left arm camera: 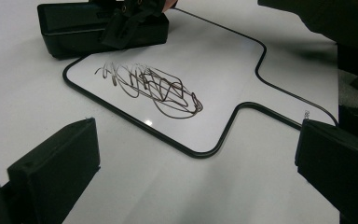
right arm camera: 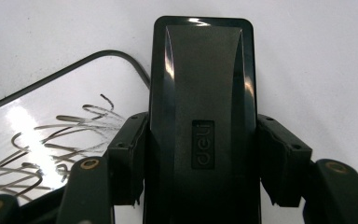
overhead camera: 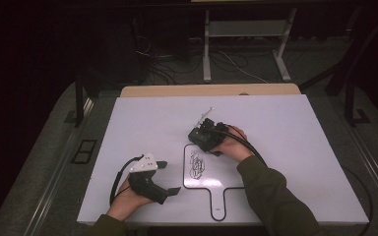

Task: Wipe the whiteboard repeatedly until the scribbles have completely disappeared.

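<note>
Clamped across its narrow sides by the right gripper [right arm camera: 200,158]: a black eraser [right arm camera: 200,93], pressed flat at the top edge of a small handled whiteboard [overhead camera: 211,179], just above a tangle of dark scribble [left arm camera: 149,88]. Gripped that way, by the look of it, to keep the felt face down and ready to sweep back over the marks lying just beside and below the jaws. Parked well off to the lower left, the left gripper [overhead camera: 170,178], jaws wide apart with nothing between them, aimed toward the board's near corner, perhaps waiting to steady it against sliding. Resting on a white tabletop [overhead camera: 300,147], the board with its handle turned toward the person. Scribble fully intact at this point; wiping judged about to begin rather than under way.
</note>
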Demonstrator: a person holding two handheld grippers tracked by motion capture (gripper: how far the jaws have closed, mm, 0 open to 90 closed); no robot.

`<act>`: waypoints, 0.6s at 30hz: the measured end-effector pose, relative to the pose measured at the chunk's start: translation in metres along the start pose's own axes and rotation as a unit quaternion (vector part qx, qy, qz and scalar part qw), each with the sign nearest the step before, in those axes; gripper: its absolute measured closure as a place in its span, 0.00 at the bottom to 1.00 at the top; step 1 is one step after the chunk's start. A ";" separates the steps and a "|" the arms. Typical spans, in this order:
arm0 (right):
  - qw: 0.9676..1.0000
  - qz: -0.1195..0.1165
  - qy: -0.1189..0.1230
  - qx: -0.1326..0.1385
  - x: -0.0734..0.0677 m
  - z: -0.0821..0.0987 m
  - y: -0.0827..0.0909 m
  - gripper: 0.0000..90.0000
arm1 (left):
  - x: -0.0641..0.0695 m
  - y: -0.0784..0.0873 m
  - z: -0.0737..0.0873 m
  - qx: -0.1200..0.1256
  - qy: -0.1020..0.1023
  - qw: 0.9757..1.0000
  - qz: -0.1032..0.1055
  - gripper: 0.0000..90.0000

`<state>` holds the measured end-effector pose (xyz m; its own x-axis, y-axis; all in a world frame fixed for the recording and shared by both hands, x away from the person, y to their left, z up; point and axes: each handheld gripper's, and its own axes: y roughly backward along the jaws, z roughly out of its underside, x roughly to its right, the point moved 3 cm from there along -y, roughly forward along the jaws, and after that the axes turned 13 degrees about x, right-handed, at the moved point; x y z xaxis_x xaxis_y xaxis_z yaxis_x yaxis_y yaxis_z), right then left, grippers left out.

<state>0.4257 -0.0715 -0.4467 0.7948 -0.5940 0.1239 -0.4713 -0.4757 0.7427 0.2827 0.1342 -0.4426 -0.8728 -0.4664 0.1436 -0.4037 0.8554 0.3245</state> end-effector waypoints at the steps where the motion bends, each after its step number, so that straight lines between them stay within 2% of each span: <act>1: 1.000 -0.001 0.007 0.000 -0.001 0.000 0.000 0.43 | 0.000 0.000 0.000 0.000 0.000 1.000 0.000 0.00; 5: 1.000 -0.018 0.021 0.002 -0.012 -0.001 0.002 0.43 | 0.001 0.000 -0.001 0.001 -0.001 1.000 0.000 0.00; 7: 1.000 -0.017 0.023 0.002 -0.012 -0.001 0.002 0.43 | 0.001 0.000 -0.001 0.001 -0.002 1.000 0.000 0.00; 10: 1.000 -0.001 0.020 -0.003 -0.006 0.000 0.001 0.43 | 0.001 0.001 -0.001 0.002 -0.002 1.000 0.000 0.00; 13: 1.000 -0.002 0.014 -0.003 -0.003 0.001 0.001 0.43 | 0.000 0.001 0.000 0.001 -0.001 1.000 -0.001 0.00; 15: 1.000 0.004 0.019 -0.003 -0.005 0.001 0.001 0.43 | 0.000 0.000 0.000 0.001 -0.001 1.000 0.000 0.00; 18: 1.000 -0.008 0.026 -0.002 -0.012 -0.001 0.002 0.43 | 0.001 0.000 0.000 0.001 0.000 1.000 0.001 0.00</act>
<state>0.4157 -0.0647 -0.4466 0.8209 -0.5521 0.1463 -0.4575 -0.4822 0.7471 0.2823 0.1336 -0.4422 -0.8739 -0.4644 0.1436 -0.4024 0.8569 0.3222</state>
